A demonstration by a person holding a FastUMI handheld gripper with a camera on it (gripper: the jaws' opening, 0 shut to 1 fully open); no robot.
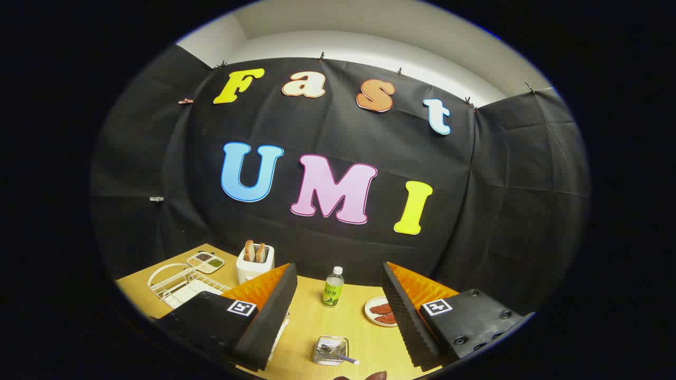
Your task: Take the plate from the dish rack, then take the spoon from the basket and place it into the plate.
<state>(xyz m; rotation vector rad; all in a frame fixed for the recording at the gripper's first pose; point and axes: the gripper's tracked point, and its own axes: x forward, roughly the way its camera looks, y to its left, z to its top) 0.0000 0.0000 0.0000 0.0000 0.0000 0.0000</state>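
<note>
Wooden table (309,322) bears dish rack (179,285), toaster (254,261), bottle (332,287), basket (330,351).

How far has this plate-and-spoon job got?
Nothing looks done. The jaws of the gripper stand open and empty above the wooden table. The spoon lies in its small wire basket; the white wire dish rack waits untouched.

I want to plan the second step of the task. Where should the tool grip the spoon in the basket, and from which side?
Grip the spoon by its handle, which pokes out over the rim of the small wire basket toward the right finger. Coming from above looks best, since the bowl end lies down inside the basket. The tool is open and empty, with the basket between its fingers.
</note>
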